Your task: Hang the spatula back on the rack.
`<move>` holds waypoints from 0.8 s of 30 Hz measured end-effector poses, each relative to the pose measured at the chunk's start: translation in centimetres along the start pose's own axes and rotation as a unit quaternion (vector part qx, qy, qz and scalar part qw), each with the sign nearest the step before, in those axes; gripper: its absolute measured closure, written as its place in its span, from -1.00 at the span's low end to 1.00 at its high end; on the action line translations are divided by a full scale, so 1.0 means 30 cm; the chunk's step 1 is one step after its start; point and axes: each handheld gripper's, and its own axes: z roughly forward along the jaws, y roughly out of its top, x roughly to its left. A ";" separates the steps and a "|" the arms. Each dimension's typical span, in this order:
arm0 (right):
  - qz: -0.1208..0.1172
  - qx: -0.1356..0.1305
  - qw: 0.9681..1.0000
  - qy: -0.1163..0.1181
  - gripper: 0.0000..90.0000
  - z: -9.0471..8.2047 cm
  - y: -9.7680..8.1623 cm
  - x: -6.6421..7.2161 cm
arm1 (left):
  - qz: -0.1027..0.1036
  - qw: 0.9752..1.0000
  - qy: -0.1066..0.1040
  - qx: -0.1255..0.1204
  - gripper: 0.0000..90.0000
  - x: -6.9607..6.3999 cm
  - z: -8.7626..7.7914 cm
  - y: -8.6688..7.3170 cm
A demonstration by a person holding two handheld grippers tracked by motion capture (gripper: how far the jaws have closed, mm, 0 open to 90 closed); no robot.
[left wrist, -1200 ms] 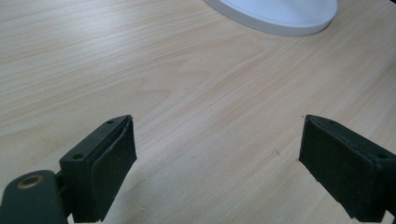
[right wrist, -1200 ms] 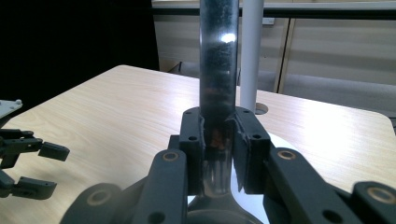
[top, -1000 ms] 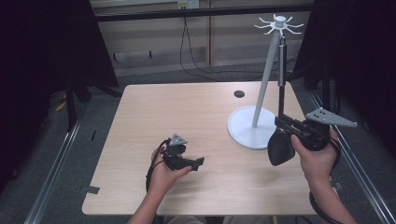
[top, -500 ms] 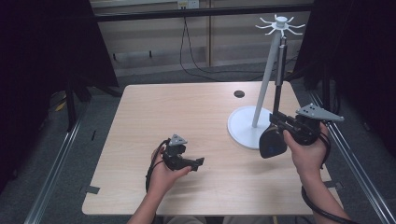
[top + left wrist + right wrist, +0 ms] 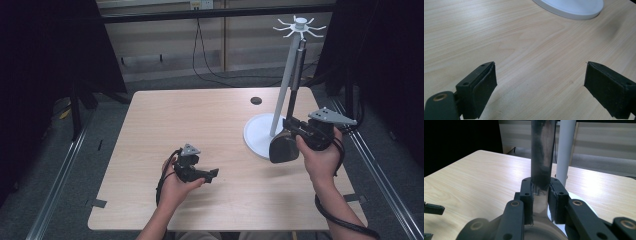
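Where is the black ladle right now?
In the high view the black ladle is at the table's right, clamped in the right gripper, bowl low over the white stand's round base, handle rising beside its pole.

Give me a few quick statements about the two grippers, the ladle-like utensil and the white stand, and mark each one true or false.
1. The right gripper is shut on the dark utensil's handle. True.
2. The left gripper holds the utensil. False: its jaws are open over bare table.
3. The white stand lies tipped over. False: it stands upright.
4. The utensil hangs from the stand's top hooks. False: the right gripper holds it near the base.
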 end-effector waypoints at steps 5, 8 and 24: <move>0.000 0.004 1.000 -0.002 0.68 0.022 0.007 0.005 | 0.003 1.000 -0.001 0.001 -0.76 0.002 -0.003 0.002; 0.002 0.005 1.000 -0.005 0.68 0.034 0.012 0.010 | 0.002 1.000 -0.001 0.001 -0.76 0.001 -0.003 0.002; 0.012 0.006 1.000 0.000 0.68 0.054 0.017 0.016 | 0.006 1.000 0.000 0.002 -0.76 0.003 -0.006 0.003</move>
